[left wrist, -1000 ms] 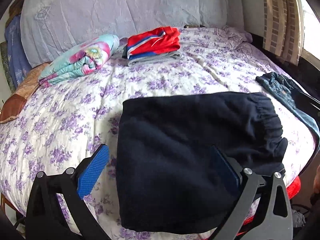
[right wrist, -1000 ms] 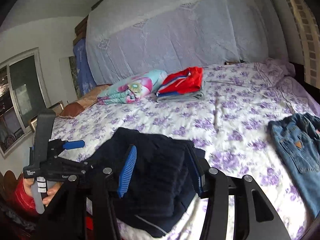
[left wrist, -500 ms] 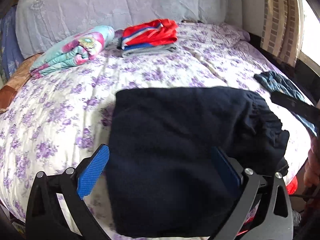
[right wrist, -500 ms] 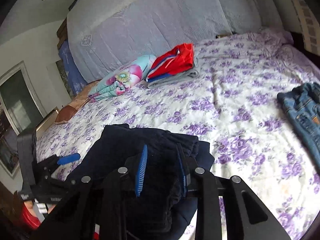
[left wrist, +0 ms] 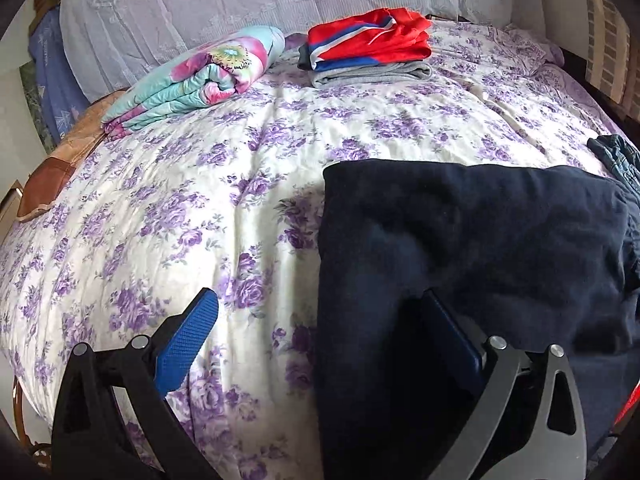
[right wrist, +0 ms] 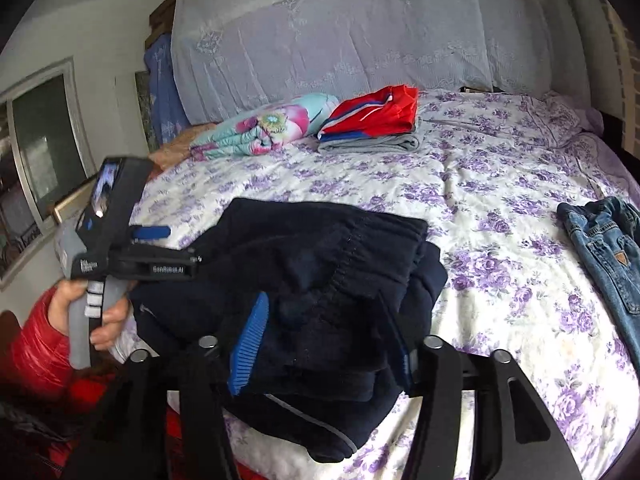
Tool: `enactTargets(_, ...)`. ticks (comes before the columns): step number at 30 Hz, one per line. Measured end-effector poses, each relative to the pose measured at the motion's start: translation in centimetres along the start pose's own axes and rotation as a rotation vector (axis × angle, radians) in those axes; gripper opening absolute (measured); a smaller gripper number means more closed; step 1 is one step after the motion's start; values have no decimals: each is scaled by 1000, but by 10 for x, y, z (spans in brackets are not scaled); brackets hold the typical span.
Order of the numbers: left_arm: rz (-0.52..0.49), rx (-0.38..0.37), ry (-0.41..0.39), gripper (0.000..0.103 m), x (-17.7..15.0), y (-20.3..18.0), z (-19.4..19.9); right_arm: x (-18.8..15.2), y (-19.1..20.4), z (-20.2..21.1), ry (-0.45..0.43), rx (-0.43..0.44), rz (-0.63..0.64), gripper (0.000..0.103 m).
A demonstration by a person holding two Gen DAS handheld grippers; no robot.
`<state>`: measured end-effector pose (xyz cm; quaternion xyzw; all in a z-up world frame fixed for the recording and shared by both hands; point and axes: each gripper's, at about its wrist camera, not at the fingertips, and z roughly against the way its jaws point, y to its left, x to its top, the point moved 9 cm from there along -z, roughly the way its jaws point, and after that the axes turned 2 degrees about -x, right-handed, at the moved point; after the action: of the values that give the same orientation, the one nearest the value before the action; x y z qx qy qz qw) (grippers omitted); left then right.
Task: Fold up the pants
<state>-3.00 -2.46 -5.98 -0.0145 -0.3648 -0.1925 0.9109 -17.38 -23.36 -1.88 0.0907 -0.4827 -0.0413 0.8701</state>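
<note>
The dark navy pants point(left wrist: 472, 248) lie folded into a thick stack near the bed's front edge; they also show in the right wrist view point(right wrist: 320, 272). My left gripper point(left wrist: 320, 332) is open, straddling the stack's left edge: one blue pad over the quilt, the other over the pants. It also appears at the left of the right wrist view point(right wrist: 154, 236). My right gripper point(right wrist: 324, 344) has its blue pads on either side of the gathered waistband end, partly closed around the fabric.
The flowered quilt point(left wrist: 200, 184) covers the bed. A rolled floral blanket point(left wrist: 200, 76) and a folded red, blue and grey clothes pile point(left wrist: 368, 48) lie at the back. Blue jeans point(right wrist: 608, 248) lie on the right side. A window is at the left.
My right gripper's pads have come closer together around the waistband end of the pants. My left gripper stayed open and shifted left, so the stack now sits further right in its view.
</note>
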Motion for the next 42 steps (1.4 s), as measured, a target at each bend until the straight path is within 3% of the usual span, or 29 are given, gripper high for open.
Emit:
enactTargets(4,62,-55,-10,98,-10,3,13,2,-20,6,-14,-40,-50,77)
enactTargets(7,77,-63,-18,98,-18,4,18,-4,-25,-6,27,-60,-61,77)
enactTargets(11,115,-86,-13,99,-25,5,11,-29,-32,-39,132,26,-183,81)
enactTargets(14,149,-113,-3,99,-28,7,8,-38,-39,-48,157,101,-299,88)
enactTargets(29,133,-83,-20,98,-27,8,14,-33,-36,-37,144,108,-304,89)
enactTargets(36,130,-80,-19,98,-27,7,15,-13,-49,-25,96,118,-331,90)
enactTargets(42,126,-111,-6,98,-28,4,22,-6,-48,-43,154,128,-322,93)
